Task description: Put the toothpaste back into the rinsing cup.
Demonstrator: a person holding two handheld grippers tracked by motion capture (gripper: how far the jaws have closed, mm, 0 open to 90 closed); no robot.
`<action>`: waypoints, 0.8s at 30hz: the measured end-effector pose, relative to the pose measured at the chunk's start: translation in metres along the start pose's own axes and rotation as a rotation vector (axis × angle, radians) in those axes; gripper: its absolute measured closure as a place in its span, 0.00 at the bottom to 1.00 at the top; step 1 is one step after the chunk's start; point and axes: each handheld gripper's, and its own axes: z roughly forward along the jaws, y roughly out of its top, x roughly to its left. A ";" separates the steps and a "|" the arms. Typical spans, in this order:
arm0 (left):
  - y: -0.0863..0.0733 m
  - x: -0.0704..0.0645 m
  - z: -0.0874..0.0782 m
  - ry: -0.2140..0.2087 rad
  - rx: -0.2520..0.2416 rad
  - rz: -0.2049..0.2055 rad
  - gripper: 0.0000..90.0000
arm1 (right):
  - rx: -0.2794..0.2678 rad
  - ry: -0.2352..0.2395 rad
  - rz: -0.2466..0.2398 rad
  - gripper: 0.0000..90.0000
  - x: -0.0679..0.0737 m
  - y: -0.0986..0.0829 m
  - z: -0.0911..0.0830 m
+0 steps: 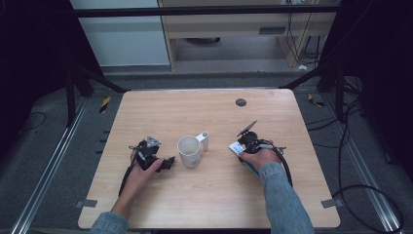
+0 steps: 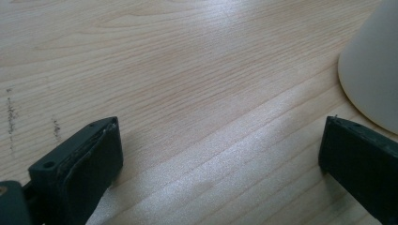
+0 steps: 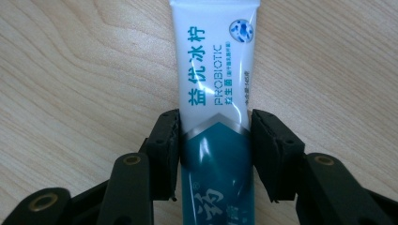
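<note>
**Toothpaste tube clamped beside mug**

A white-and-teal toothpaste tube, printed "PROBIOTIC", lay flat on the wooden table, pinched between the right gripper's jaws; its lower end was cut off. The left gripper stood released beside a cream mug, whose inside was hard to make out.

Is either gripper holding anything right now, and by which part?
The right gripper clamps the toothpaste tube across its middle, at the white-teal boundary. The left gripper is open, holding nothing.
</note>
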 end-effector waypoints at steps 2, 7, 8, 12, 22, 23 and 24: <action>0.000 0.000 0.000 0.000 0.000 0.000 0.00 | 0.001 0.001 0.000 0.60 0.000 0.000 0.000; 0.000 0.000 0.000 0.000 -0.001 0.000 0.00 | 0.007 0.001 -0.006 0.62 0.001 0.001 0.000; 0.000 0.000 0.000 0.001 0.000 0.004 0.00 | 0.011 0.000 -0.005 0.62 0.001 0.001 0.000; 0.000 0.000 0.000 0.001 -0.002 0.002 0.00 | 0.013 0.000 -0.014 0.64 0.000 0.001 0.000; 0.000 0.000 0.000 0.001 -0.002 0.002 0.00 | 0.011 -0.003 -0.022 0.78 0.001 0.001 -0.004; 0.000 0.000 0.000 0.001 -0.002 0.002 0.00 | 0.006 0.005 -0.013 0.84 0.001 0.001 -0.007; 0.000 0.000 0.000 0.001 -0.002 0.002 0.00 | 0.003 0.005 -0.016 0.85 0.001 0.000 -0.008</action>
